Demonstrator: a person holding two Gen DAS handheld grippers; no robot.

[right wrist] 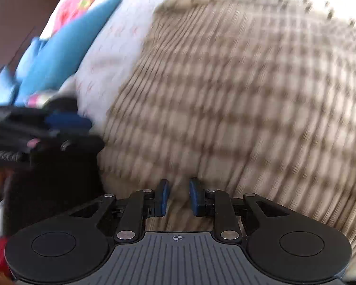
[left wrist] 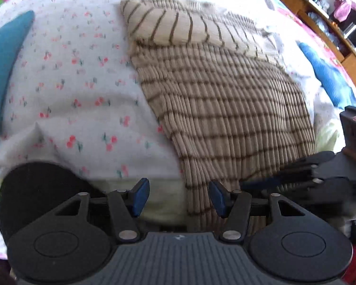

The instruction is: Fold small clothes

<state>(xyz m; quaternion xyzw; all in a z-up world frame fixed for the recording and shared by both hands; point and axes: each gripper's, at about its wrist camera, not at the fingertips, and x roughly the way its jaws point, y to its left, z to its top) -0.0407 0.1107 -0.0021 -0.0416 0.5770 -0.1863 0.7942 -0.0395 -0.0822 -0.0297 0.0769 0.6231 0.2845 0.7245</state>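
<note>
A beige ribbed garment with thin brown stripes (left wrist: pixel 216 99) lies on a white cherry-print cloth (left wrist: pixel 71 83), one sleeve folded across its top. My left gripper (left wrist: pixel 179 198) is open at the garment's near left edge, with fabric reaching between its blue pads. My right gripper (left wrist: pixel 273 182) comes in low from the right at the garment's near edge. In the blurred right wrist view the garment (right wrist: pixel 237 95) fills the frame. The right gripper (right wrist: pixel 178 196) is open by a narrow gap over it. The left gripper (right wrist: pixel 66 121) shows at the left.
Teal cloth (left wrist: pixel 4 71) lies at the left and blue cloth (left wrist: pixel 327 78) at the right of the cherry-print cloth. A wooden shelf unit (left wrist: pixel 325 23) stands at the far right. Pink floral bedding (right wrist: pixel 83 0) lies beyond the blue cloth.
</note>
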